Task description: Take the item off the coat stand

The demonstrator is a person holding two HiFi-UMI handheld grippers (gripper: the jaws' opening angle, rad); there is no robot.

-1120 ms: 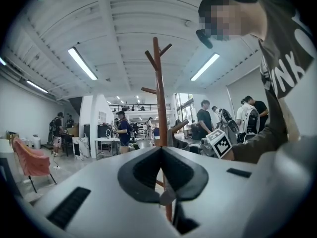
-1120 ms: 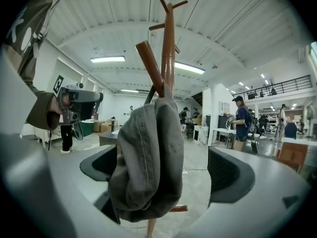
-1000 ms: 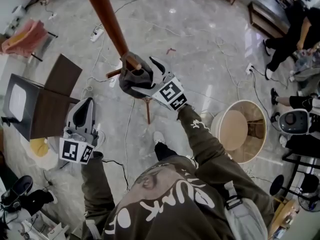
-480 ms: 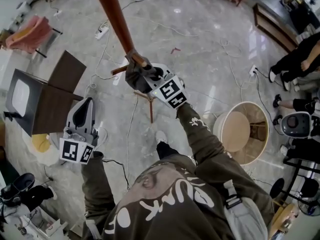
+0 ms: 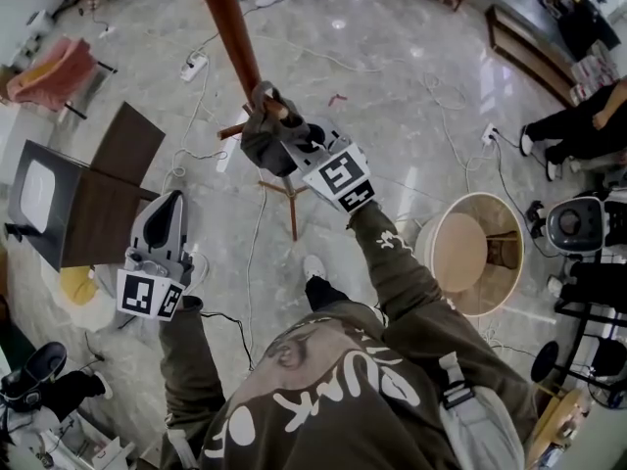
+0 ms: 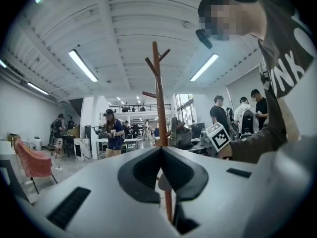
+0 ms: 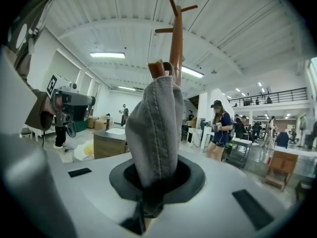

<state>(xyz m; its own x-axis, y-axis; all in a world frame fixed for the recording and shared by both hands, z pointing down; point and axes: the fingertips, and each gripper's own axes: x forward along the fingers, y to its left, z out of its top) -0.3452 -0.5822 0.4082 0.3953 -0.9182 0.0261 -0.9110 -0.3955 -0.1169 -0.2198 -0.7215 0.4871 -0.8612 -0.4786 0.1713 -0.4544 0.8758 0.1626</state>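
Note:
A brown wooden coat stand (image 5: 235, 42) rises from the floor in front of me. A grey ribbed fabric item (image 5: 266, 137) hangs over one of its short pegs (image 5: 277, 109). My right gripper (image 5: 291, 147) is shut on that fabric from below. In the right gripper view the cloth (image 7: 153, 128) runs up out of the shut jaws of the right gripper (image 7: 153, 195) to the peg tip (image 7: 156, 68), with the stand's pole (image 7: 177, 38) behind it. My left gripper (image 5: 164, 213) hangs low at the left, shut and with nothing in it. Seen from the left gripper (image 6: 160, 155), the stand (image 6: 159, 98) is some way off.
A dark brown cabinet (image 5: 83, 199) stands to the left and a round beige tub (image 5: 470, 253) to the right. Cables (image 5: 257, 218) and a power strip (image 5: 191, 64) lie on the marble floor round the stand's feet (image 5: 291, 199). People sit at the far right (image 5: 578, 116).
The right gripper's jaws, open round the grey fabric a second ago, have shut on it, and the gripper has shifted slightly up and right. The left gripper has stayed still.

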